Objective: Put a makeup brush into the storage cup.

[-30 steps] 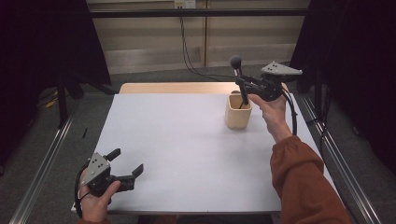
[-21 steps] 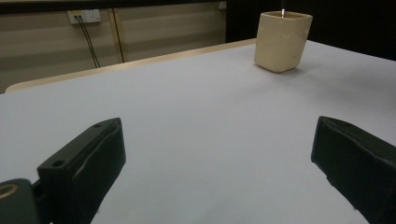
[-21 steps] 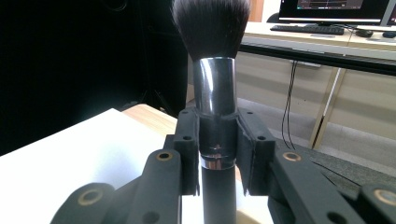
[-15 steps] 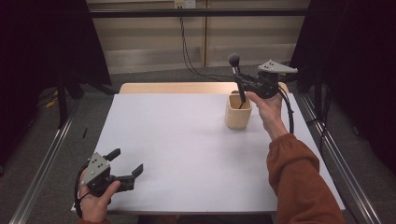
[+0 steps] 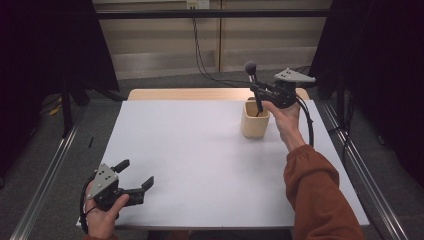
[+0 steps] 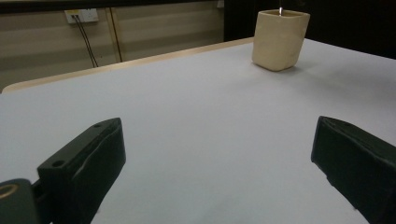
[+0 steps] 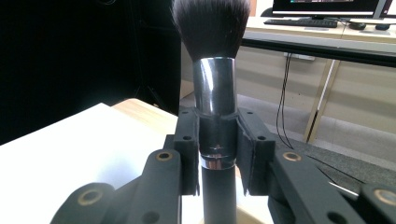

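**Brush gripped over cup; insertion in hand**

Right gripper [image 7: 217,154] clamped on the brush [image 7: 214,79] at its metal collar, one pad [image 7: 187,149] on each side; bristles up above the fingers, black handle running down below them. Seen from the high view, right gripper [image 5: 261,95] just above the cup [image 5: 254,122], handle end dipping inside the rim; brush leaning slightly, not quite upright. Left gripper [image 5: 134,176] released, nothing between its fingers [image 6: 86,163]; resting at the near left corner of the table [image 5: 200,150], well apart from the cup [image 6: 280,39], which stands far ahead of its fingertips and to their right.

Judged step: lowering the brush handle-first into the cup. To be done well: grip held firm until the handle end meets the cup floor; descent straight down, handle kept clear of the near wall so the light cup is not tipped or pushed; brush brought upright before letting go; fingers parted only once the handle is supported, then lifted straight up past the bristles.

Against the earlier frames: right hand shifted a little toward the left and down, brush head now closer over the cup mouth; grip unchanged; left gripper unmoved; cup in the same spot.
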`<state>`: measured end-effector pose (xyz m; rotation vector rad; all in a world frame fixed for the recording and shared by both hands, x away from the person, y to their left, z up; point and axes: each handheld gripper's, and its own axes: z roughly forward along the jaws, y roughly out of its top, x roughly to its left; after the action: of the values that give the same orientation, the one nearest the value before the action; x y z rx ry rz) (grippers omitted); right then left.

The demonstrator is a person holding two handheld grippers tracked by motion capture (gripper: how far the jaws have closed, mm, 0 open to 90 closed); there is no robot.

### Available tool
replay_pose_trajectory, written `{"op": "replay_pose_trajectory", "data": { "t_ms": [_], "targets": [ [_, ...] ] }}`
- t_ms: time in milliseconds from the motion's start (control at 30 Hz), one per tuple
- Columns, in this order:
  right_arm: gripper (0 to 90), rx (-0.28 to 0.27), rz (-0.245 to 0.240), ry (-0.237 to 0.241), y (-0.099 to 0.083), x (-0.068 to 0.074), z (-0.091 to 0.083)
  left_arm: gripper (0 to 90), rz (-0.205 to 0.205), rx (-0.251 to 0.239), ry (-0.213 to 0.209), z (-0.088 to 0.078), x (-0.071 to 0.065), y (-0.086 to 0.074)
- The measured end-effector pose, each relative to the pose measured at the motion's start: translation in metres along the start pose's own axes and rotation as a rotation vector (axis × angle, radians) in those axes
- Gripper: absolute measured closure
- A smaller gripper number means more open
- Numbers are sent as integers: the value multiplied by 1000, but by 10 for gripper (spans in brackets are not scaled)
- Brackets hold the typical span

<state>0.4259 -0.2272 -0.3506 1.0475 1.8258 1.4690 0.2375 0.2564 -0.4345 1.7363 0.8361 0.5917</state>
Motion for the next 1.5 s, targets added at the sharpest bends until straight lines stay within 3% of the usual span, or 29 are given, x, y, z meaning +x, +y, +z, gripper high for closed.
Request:
{"op": "replay_pose_trajectory", "data": {
  "t_ms": [667,933,1500],
  "targets": [
    [722,14,26,-35,-20,-13,5,31,3,7,-10,1,0,0],
    [722,28,45,-23,-36,-15,4,31,3,10,-15,1,-1,0],
    [721,61,55,-19,-49,-17,5,31,3,9,-11,1,0,0]
  ]
}}
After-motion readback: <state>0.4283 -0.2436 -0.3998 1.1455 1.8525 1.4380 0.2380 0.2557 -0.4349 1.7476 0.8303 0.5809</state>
